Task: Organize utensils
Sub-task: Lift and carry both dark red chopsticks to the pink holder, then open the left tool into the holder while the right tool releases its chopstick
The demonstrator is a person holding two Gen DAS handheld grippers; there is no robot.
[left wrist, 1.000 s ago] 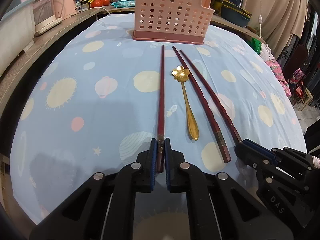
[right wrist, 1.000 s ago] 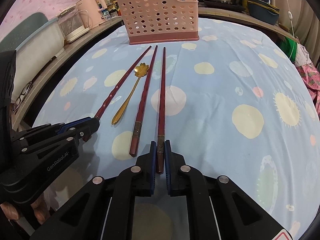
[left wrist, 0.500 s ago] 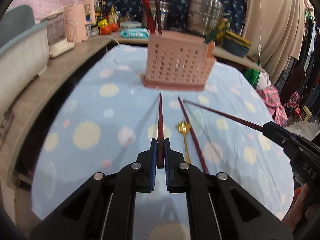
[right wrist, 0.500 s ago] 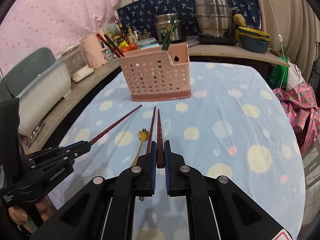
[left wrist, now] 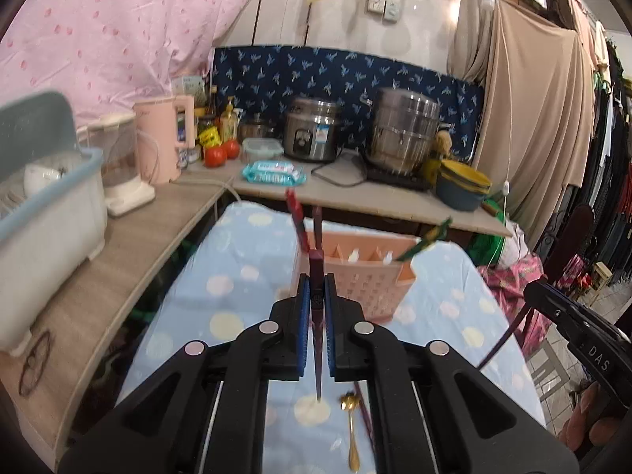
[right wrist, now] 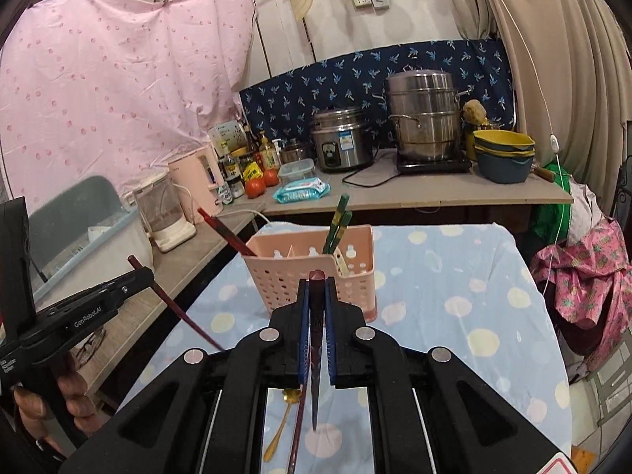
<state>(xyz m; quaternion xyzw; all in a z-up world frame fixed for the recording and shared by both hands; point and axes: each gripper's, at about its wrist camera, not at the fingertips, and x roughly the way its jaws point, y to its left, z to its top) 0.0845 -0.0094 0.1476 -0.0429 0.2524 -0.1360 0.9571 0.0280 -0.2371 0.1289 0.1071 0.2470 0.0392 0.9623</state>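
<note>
My left gripper is shut on a dark red chopstick that hangs tip down above the table. My right gripper is shut on a second dark red chopstick, also tip down. Each gripper shows in the other's view: the right one and the left one. The pink perforated utensil basket stands ahead on the blue tablecloth; it holds red chopsticks and green ones. A gold spoon and one more red chopstick lie on the cloth below.
A wooden counter behind and left of the table carries a rice cooker, a steel steamer, bowls, tomatoes, a kettle and a white dish rack. Pink clothes lie at the right.
Both grippers have lifted their chopsticks off the cloth and swung them from flat to hanging tip down. The views now sit higher, above the basket.
</note>
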